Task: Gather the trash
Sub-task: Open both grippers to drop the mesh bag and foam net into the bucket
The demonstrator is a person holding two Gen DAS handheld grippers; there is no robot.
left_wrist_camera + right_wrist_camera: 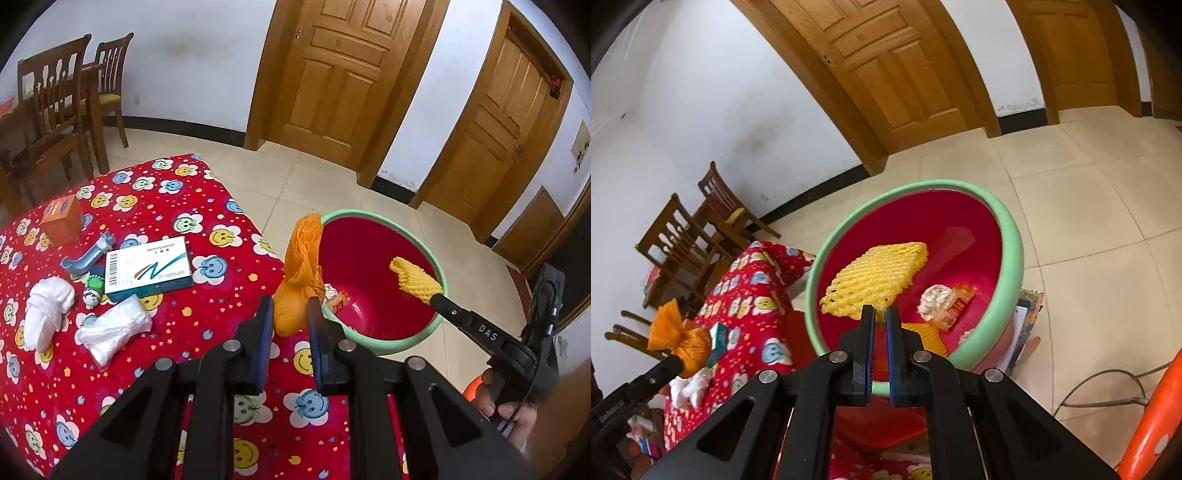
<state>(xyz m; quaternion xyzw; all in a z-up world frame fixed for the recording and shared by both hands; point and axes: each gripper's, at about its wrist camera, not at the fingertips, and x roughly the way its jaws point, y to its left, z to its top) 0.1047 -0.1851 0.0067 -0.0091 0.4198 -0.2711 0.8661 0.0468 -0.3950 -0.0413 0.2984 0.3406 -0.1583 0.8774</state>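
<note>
My left gripper (290, 314) is shut on an orange mesh bag (301, 269), held above the table edge beside the red basin with a green rim (439, 266). The bag also shows in the right wrist view (681, 341). My right gripper (880, 314) is shut on a yellow foam net (875, 278) and holds it over the basin (1012, 258); the net also shows in the left wrist view (413, 278). Inside the basin lie a crumpled tissue (932, 297) and an orange wrapper (956, 304).
On the red smiley tablecloth (155, 354) lie a white and teal box (147, 267), an orange box (61, 219), a blue plastic part (90, 253), a white tissue wad (46, 312) and a clear plastic bag (112, 330). Wooden chairs (55, 107) stand beyond the table.
</note>
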